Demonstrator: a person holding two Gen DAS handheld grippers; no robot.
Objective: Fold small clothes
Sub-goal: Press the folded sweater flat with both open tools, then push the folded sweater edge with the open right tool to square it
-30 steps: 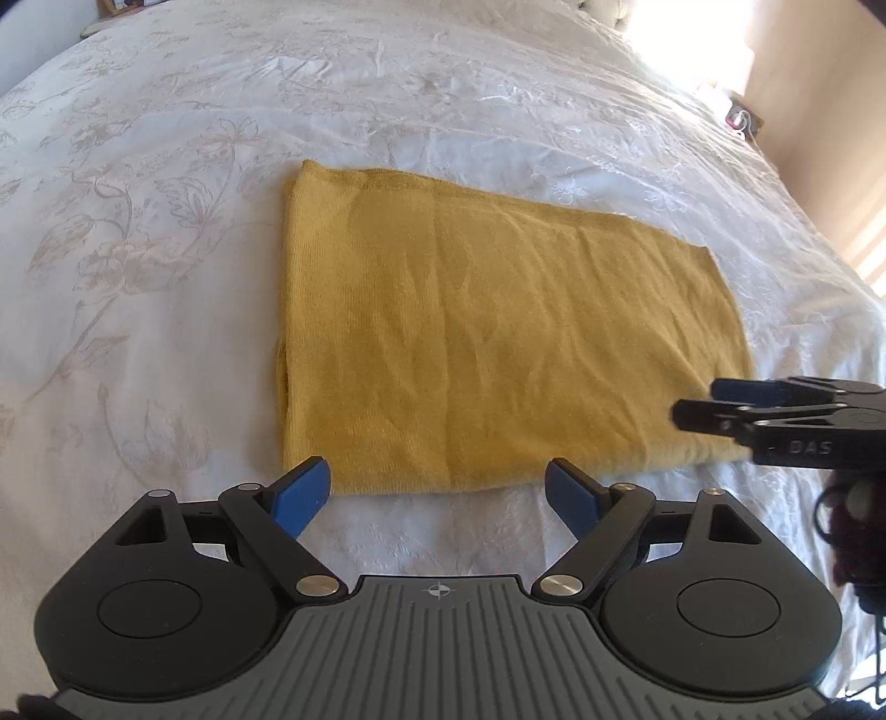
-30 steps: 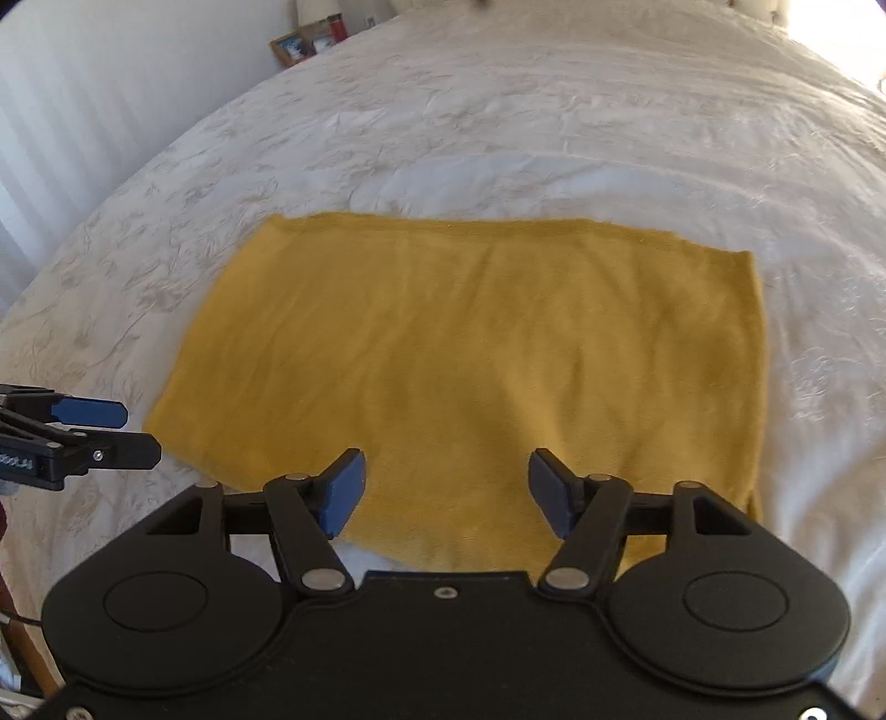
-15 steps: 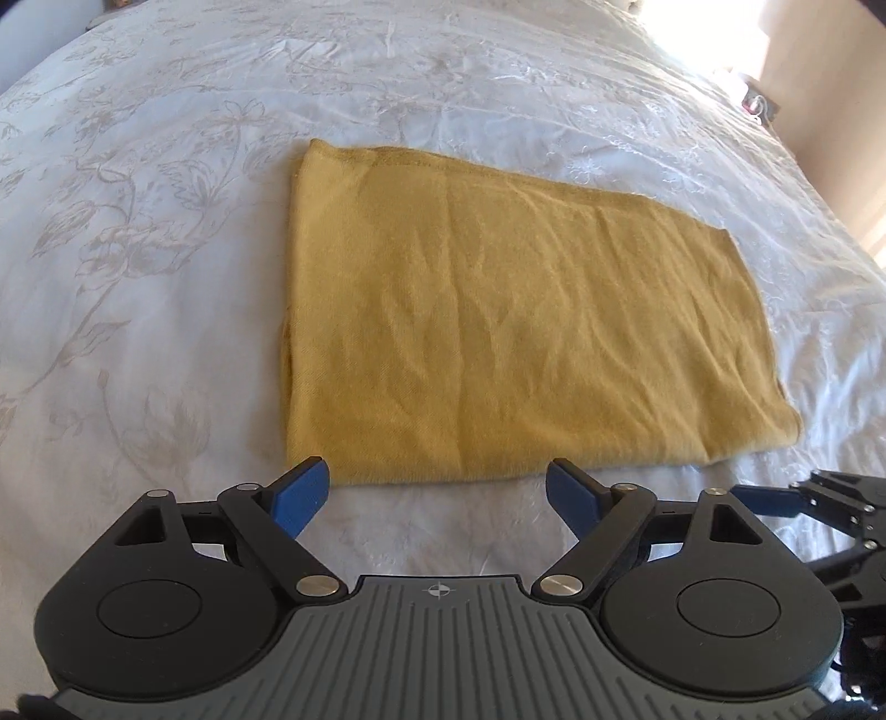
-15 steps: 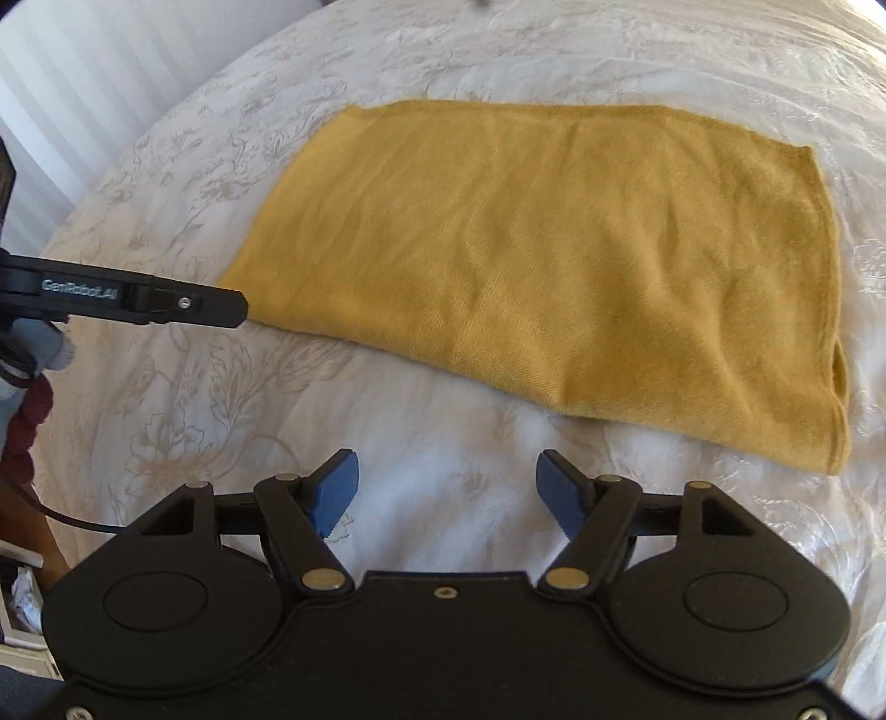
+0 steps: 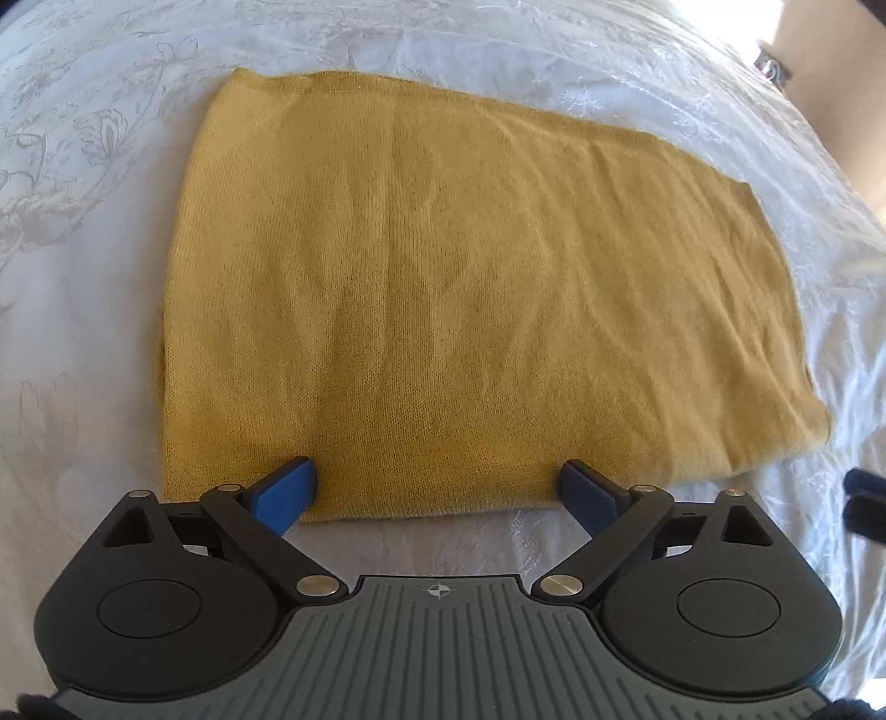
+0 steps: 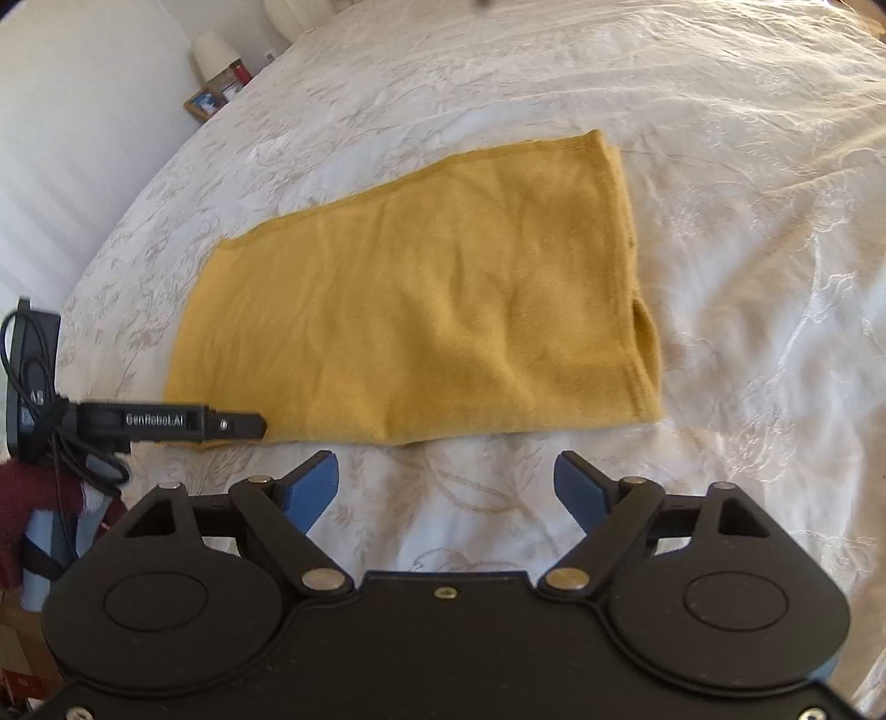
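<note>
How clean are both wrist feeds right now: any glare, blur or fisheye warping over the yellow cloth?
Left wrist view: the yellow cloth is sharp enough to show its knit; glare blows out the top right corner of the bedspread, and the edges bow. Right wrist view: the cloth looks softer, slightly blurred; sunlight washes out the bedspread on the right; the frame corners vignette dark.

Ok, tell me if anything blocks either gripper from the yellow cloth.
Nothing visible does. The left gripper, jaws opening, already straddles the near edge of the yellow cloth. The right gripper, jaws opening too, has only bare bedspread before it.
</note>
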